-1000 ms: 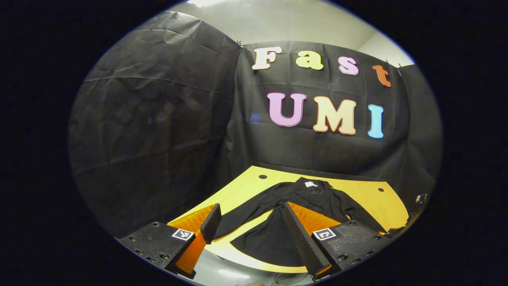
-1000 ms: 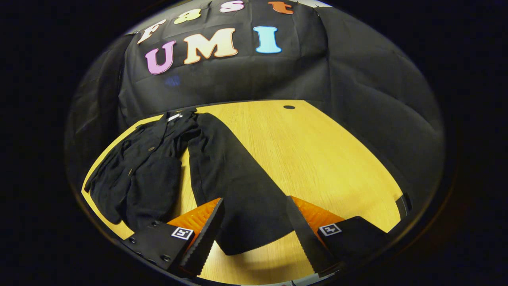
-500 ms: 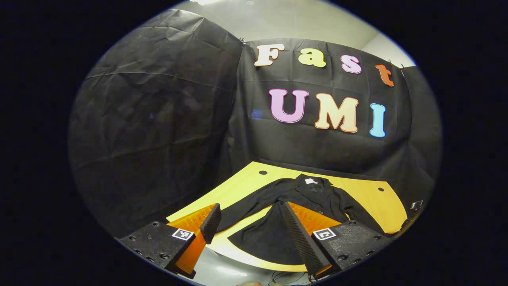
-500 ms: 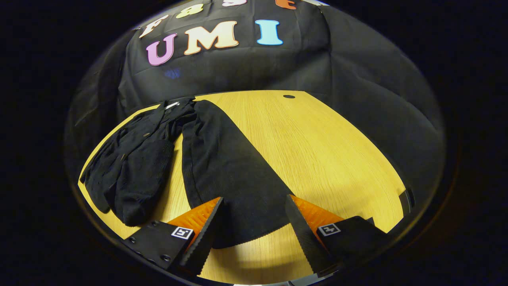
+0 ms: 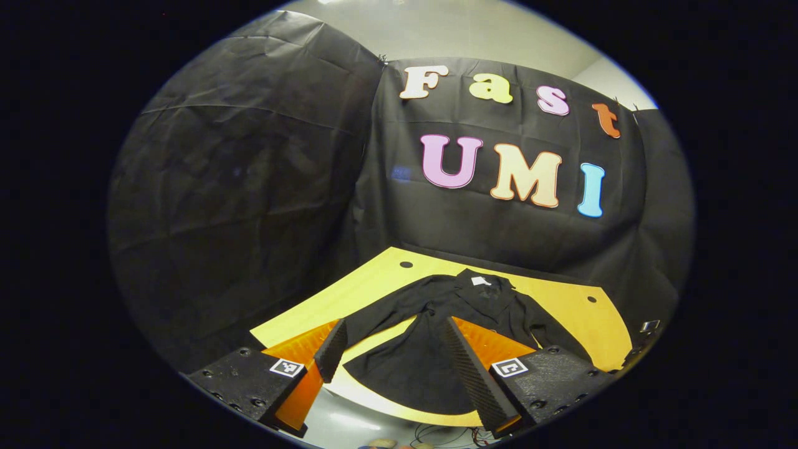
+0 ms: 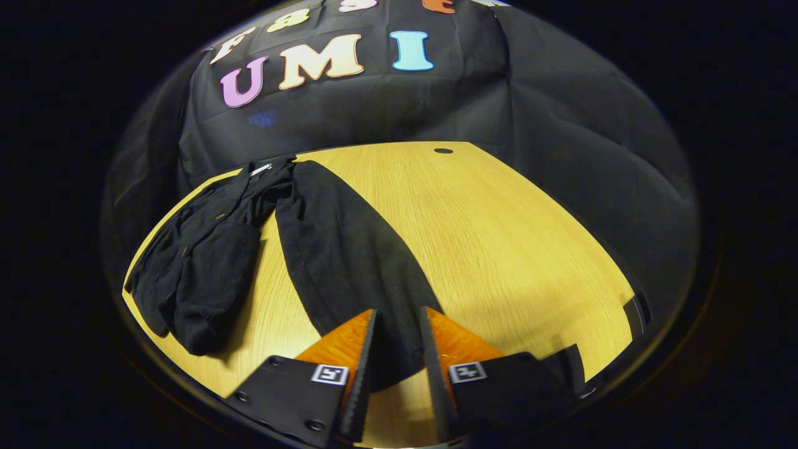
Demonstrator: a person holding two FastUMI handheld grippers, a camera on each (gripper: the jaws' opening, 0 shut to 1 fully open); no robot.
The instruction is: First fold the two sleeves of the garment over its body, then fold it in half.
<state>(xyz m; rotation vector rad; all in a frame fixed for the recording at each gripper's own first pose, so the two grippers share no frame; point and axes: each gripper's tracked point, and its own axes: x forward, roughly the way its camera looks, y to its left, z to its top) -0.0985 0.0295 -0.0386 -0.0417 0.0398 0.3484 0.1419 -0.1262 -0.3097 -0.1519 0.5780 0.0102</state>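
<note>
A black jacket (image 5: 461,324) lies spread on a yellow wooden table (image 6: 499,237), collar at the far side by the black cloth wall, hem at the near edge. In the right gripper view, the right sleeve (image 6: 349,262) stretches from the collar toward the near edge, and its cuff end runs between the fingers of the right gripper (image 6: 396,368). The fingers stand close together with a narrow gap around the cuff; I cannot tell if they press on the cloth. The jacket's body lies bunched to the left of that sleeve. In the left gripper view, the left gripper (image 5: 393,368) hangs off the near edge of the table, above it, fingers spread wide and holding nothing, with the hem showing between them farther off
</note>
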